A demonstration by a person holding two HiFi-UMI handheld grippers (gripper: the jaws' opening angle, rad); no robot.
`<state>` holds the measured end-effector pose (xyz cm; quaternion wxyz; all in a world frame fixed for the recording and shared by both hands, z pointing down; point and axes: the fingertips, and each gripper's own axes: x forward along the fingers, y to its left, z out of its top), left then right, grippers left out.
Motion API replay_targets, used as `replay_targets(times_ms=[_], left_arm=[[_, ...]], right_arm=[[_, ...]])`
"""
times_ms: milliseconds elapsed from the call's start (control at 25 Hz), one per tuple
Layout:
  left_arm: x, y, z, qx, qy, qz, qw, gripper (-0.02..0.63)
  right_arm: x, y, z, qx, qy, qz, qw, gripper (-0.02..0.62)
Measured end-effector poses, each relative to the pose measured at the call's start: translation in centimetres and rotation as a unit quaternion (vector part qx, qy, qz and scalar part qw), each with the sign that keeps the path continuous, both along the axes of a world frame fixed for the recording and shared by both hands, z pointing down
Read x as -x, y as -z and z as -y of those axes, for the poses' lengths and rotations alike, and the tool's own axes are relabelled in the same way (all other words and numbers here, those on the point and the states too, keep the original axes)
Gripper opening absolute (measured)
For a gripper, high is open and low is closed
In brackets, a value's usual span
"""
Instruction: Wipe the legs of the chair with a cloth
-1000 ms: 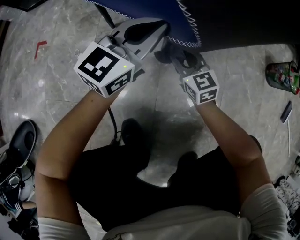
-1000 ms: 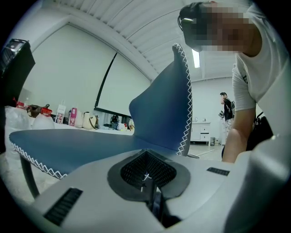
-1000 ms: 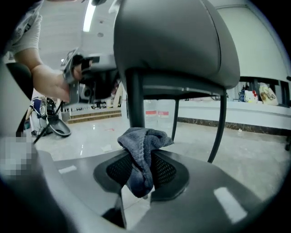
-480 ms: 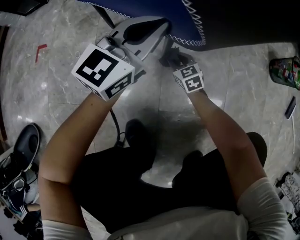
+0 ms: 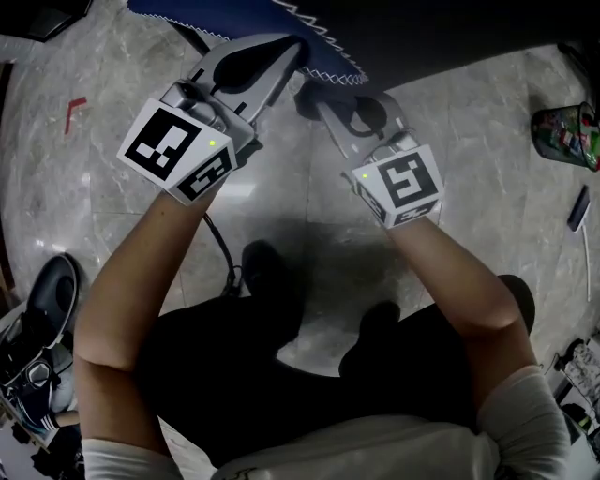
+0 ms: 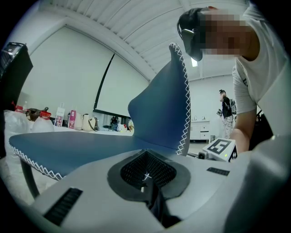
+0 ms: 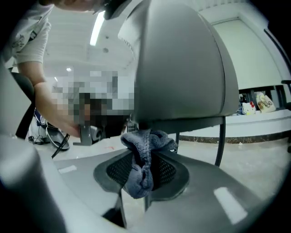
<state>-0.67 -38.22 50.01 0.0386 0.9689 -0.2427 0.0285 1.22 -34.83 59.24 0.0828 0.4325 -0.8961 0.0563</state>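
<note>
The chair's blue seat (image 5: 239,17), edged in white zigzag stitching, fills the top of the head view and rises wide in the left gripper view (image 6: 159,104). My left gripper (image 5: 286,54) is shut on the seat's stitched edge (image 6: 146,175). A thin black chair leg (image 5: 194,34) runs under the seat and shows again as a dark chair leg (image 7: 220,136) in the right gripper view. My right gripper (image 5: 314,101) is shut on a bunched grey cloth (image 7: 142,159), just under the left gripper and to its right. Where the cloth touches is hidden.
The floor (image 5: 469,122) is grey marble. A green container (image 5: 567,136) and a dark pen-like object (image 5: 576,208) lie at the right. A shoe (image 5: 45,292) and a black cable (image 5: 225,251) are at the left. Another person (image 6: 226,109) stands far off.
The right gripper with the cloth dipped lower and away half a second ago and has come back up nearer the camera. The left gripper and the seat edge have shifted left and up.
</note>
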Motion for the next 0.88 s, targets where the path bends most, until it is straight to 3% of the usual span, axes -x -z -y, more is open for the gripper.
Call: replay_targets(times_ms=[120,240,440,640,880], left_arm=[[0.0,0.0,0.0,0.000,0.004,0.001,1.0000,0.005],[0.0,0.0,0.0,0.000,0.005,0.002,1.0000,0.005],[0.0,0.0,0.0,0.000,0.000,-0.001,1.0000,0.005],[-0.2,-0.2,0.0,0.002,-0.002,0.000,1.0000,0.005],[-0.1,-0.1,0.1,0.005,-0.005,0.003,1.0000,0.005]], right_arm=[[0.1,0.9,0.0,-0.013,-0.003,0.015,1.000,0.095],[0.1,-1.7,-0.1,-0.008,-0.004,0.000,1.000,0.095],[0.3,-12.2,-0.1,0.094,-0.004,-0.031,0.995,0.095],[-0.2,-21.3,0.7,0.186,-0.043,-0.057,0.980,0.095],[-0.9,-26.3,1.3,0.264,-0.043,-0.081,0.960,0.100]])
